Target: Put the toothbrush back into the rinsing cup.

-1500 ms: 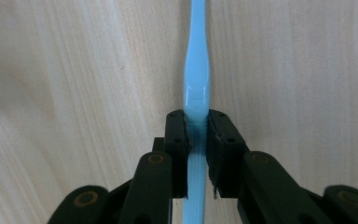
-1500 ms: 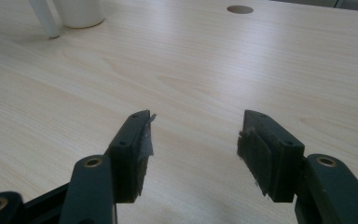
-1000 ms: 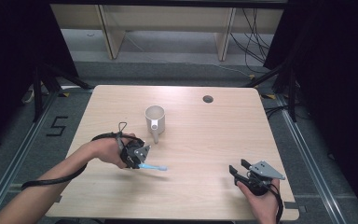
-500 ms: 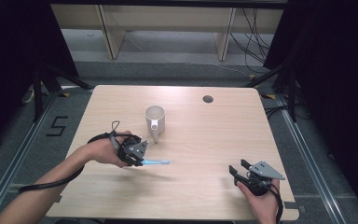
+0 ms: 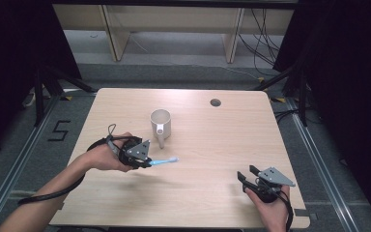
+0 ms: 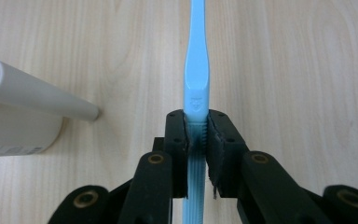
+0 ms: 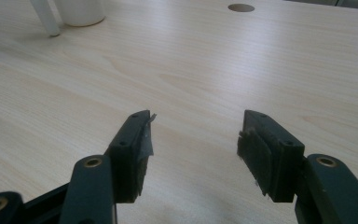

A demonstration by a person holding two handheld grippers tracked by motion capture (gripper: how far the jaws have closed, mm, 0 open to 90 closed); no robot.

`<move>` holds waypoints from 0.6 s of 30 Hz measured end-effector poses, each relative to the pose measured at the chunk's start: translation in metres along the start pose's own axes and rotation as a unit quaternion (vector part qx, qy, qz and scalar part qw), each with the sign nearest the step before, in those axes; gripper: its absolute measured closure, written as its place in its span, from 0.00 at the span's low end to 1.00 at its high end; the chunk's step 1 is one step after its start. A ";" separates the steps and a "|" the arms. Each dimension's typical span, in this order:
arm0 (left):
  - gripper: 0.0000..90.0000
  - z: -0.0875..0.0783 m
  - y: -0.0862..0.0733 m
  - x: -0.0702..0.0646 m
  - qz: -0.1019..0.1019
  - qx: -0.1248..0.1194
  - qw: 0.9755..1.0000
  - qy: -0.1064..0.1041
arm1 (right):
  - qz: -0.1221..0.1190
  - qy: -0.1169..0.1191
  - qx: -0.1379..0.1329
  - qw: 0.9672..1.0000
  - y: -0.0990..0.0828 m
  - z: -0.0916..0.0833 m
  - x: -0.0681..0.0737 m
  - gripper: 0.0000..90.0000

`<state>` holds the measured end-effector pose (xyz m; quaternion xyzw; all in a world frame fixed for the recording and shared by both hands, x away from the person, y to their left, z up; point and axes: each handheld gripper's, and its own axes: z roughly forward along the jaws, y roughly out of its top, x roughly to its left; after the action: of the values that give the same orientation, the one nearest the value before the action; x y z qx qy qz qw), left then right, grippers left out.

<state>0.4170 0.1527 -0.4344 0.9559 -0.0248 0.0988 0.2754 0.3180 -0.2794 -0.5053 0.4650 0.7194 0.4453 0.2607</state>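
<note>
Pale wood-grain table (image 5: 222,145), round cable hole (image 5: 215,102) near the far edge. Floor marking "5" (image 5: 59,130) left of it. White ceramic mug (image 5: 160,123) at centre, handle toward me. My left gripper (image 5: 147,162) is clamped on the ribbed grip of a light-blue plastic toothbrush (image 5: 165,161); it sticks out level over the table, just beside the mug. My right gripper (image 5: 249,177) sits well apart, jaws spread, nothing between.

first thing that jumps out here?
The light blue toothbrush, clamped by its ribbed handle in the left tongs and sticking out level over the table's left-centre. Just behind it stands a white mug, handle toward the person. The right tongs sit open and empty near the front right corner.
</note>
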 end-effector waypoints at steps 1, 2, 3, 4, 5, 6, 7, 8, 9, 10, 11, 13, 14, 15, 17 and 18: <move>0.87 0.000 -0.001 0.000 -0.003 -0.003 1.000 0.002 | -0.017 -0.003 -0.007 1.000 0.000 0.001 -0.003 0.49; 0.87 0.001 -0.002 0.000 -0.006 -0.011 1.000 0.006 | -0.017 -0.003 -0.007 1.000 0.000 0.001 -0.003 0.49; 0.87 0.001 -0.003 -0.001 -0.015 -0.020 1.000 0.006 | -0.017 -0.003 -0.007 1.000 0.000 0.001 -0.003 0.49; 0.87 0.002 -0.004 -0.001 -0.021 -0.024 0.999 0.005 | -0.017 -0.004 -0.008 1.000 0.000 0.001 -0.003 0.49; 0.87 0.003 -0.005 -0.001 -0.024 -0.032 0.999 0.007 | -0.015 -0.004 -0.007 1.000 0.000 0.000 -0.002 0.49; 0.87 0.003 -0.006 -0.001 -0.027 -0.035 0.999 0.008 | -0.015 -0.004 -0.008 1.000 0.000 0.001 -0.002 0.49; 0.87 0.002 -0.007 -0.001 -0.027 -0.033 0.999 0.008 | -0.017 -0.004 -0.008 1.000 0.000 0.001 -0.003 0.49; 0.87 0.002 -0.008 0.000 -0.025 -0.039 0.999 0.011 | -0.015 -0.004 -0.006 1.000 0.000 0.000 -0.002 0.49; 0.87 0.001 -0.009 0.000 -0.027 -0.043 0.999 0.011 | -0.017 -0.004 -0.007 1.000 0.000 0.001 -0.003 0.49; 0.87 0.001 -0.010 0.000 -0.029 -0.048 0.998 0.013 | -0.017 -0.004 -0.008 1.000 0.000 0.001 -0.003 0.49; 0.87 0.001 -0.011 -0.001 -0.033 -0.054 0.998 0.015 | -0.017 -0.003 -0.008 1.000 0.000 0.000 -0.003 0.49; 0.87 0.000 -0.012 -0.001 -0.037 -0.058 0.998 0.012 | -0.017 -0.004 -0.008 1.000 0.000 0.001 -0.003 0.49; 0.87 -0.001 -0.014 -0.001 -0.045 -0.068 0.997 0.014 | -0.017 -0.004 -0.008 1.000 0.000 0.001 -0.003 0.49; 0.87 -0.001 -0.016 -0.001 -0.045 -0.072 0.996 0.015 | -0.017 -0.004 -0.009 1.000 0.000 0.001 -0.002 0.49; 0.87 -0.002 -0.018 -0.002 -0.052 -0.084 0.995 0.019 | 0.002 0.002 -0.003 1.000 0.000 0.001 0.000 0.49; 0.87 -0.002 -0.019 -0.003 -0.056 -0.092 0.994 0.021 | 0.000 0.002 -0.004 1.000 0.000 0.001 0.000 0.49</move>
<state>0.4160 0.1699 -0.4432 0.9242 0.0256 0.1008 0.3675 0.3188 -0.2789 -0.5057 0.4630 0.7180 0.4494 0.2610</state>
